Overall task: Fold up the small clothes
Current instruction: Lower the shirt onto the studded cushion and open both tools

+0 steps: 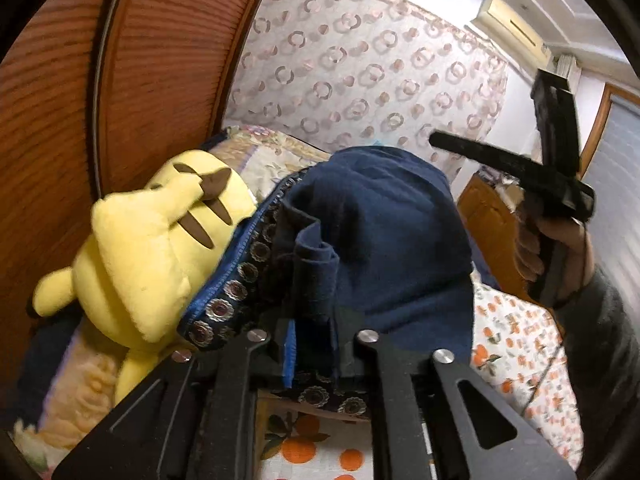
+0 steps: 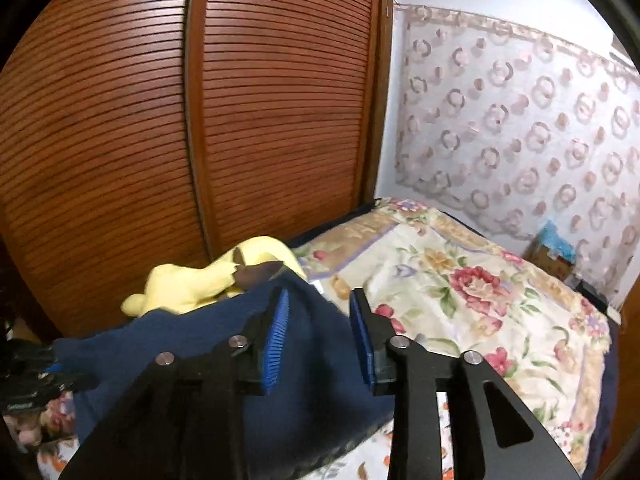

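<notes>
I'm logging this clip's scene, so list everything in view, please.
navy garment: one, dark blue with patterned trim, bunched on the bed
plush toy: one, yellow, beside the garment by the wardrobe
wardrobe: one, brown slatted doors, behind the bed
floral quilt: one, cream with red flowers
curtain: one, pale with ring pattern
air conditioner: one, cream, high on the wall
left gripper: pinching a garment fold
right gripper: open over the garment
</notes>
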`<state>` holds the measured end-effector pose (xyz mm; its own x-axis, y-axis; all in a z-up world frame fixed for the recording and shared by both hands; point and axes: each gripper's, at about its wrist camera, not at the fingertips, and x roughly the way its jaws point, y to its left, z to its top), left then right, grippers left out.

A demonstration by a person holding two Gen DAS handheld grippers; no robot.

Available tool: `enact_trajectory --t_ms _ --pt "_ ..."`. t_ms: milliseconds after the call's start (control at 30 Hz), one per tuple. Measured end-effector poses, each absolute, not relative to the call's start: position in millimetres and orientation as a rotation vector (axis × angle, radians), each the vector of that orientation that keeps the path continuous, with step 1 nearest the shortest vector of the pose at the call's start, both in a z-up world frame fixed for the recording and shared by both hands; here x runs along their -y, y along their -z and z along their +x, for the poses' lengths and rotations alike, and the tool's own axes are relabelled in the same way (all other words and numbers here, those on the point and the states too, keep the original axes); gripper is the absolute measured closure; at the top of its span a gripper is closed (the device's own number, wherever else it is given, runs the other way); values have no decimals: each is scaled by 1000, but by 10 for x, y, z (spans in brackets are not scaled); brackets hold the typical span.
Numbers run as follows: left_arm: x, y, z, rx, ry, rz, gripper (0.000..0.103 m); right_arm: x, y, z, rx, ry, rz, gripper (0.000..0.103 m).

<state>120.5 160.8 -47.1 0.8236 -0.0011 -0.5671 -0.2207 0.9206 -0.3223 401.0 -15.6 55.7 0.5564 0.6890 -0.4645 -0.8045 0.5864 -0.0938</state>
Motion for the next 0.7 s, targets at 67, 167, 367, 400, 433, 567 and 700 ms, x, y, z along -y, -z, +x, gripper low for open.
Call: enact_trajectory --t_ms 67,167,367,400,433,567,700 --pt "-1591 440 1189 -589 -128 -367 72 201 -438 3935 -424 -927 -321 52" --pt "-1572 392 1155 -574 -122 -348 51 176 -248 3994 -468 -911 -365 51" --pt "-1508 266 1072 -556 -195 -258 0 75 -30 4122 -496 -888 -348 46" --pt "-1501 260 1061 -555 -203 -244 0 44 -37 4150 -495 -883 -336 44" --pt "-1485 255 1050 -554 -205 -234 0 63 -37 4150 -497 -881 -318 44" --pt "-1423 213 984 -555 -211 -211 0 139 -114 4041 -470 -846 -291 44" --pt "-1340 176 949 -562 -212 -190 0 309 -172 3682 -418 -819 -283 44"
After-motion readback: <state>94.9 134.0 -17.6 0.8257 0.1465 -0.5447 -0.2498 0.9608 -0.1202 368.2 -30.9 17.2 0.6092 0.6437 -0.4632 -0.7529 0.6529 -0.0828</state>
